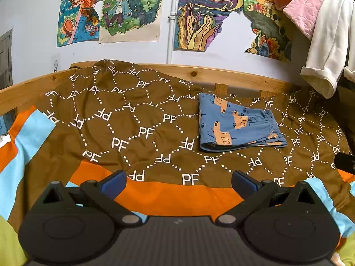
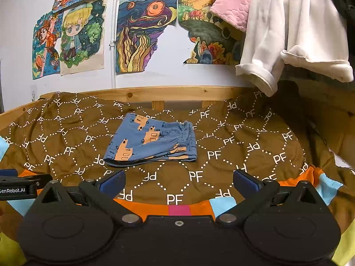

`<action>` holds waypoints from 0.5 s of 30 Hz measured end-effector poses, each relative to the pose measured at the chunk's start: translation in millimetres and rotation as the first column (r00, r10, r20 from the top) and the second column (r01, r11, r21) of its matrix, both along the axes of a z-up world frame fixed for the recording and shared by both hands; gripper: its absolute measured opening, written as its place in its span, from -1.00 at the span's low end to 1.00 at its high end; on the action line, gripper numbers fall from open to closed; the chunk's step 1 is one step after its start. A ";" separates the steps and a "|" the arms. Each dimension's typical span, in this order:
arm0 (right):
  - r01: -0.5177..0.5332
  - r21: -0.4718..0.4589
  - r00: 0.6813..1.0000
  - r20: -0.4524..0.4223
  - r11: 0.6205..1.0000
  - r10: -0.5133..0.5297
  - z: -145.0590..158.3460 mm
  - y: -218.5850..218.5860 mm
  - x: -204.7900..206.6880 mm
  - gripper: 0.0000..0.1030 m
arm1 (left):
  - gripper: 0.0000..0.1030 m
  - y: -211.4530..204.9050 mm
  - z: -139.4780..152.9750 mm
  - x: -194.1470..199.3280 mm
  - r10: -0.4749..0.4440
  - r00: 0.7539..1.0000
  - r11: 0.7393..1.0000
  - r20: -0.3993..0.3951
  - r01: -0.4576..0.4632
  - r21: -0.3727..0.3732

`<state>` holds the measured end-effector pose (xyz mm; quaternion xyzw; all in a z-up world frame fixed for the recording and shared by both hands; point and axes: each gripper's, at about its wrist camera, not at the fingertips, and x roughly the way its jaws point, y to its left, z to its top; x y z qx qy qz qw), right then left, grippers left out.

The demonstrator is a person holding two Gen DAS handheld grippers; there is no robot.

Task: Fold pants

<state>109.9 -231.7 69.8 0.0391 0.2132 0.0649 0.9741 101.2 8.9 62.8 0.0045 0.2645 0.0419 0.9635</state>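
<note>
The blue pants (image 1: 237,126) with orange truck prints lie folded into a compact rectangle on the brown "PF" bedspread (image 1: 133,119), waistband to the right. They also show in the right wrist view (image 2: 153,143), at the centre. My left gripper (image 1: 178,182) is open and empty, held back near the bed's front edge, left of the pants. My right gripper (image 2: 178,182) is open and empty, directly in front of the pants and clear of them. The left gripper's tip (image 2: 13,184) shows at the left edge of the right wrist view.
A wooden bed rail (image 2: 177,94) runs behind the bedspread. White and pink garments (image 2: 288,33) hang at the upper right over the bed's far corner. Coloured drawings (image 2: 142,31) cover the wall. An orange and light-blue band (image 1: 168,197) lies along the near edge.
</note>
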 end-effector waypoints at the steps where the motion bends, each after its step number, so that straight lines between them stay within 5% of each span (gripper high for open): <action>1: 0.000 0.001 1.000 -0.001 1.000 0.000 0.0 -0.1 0.0 0.99 | 1.00 -0.1 0.0 -0.1 0.000 1.000 1.000 0.000 0.000 0.000; 15: 0.004 0.003 1.000 -0.003 1.000 -0.004 -0.1 1.1 -0.2 0.99 | 1.00 1.0 -0.2 -0.5 -0.001 1.000 1.000 -0.003 0.001 0.000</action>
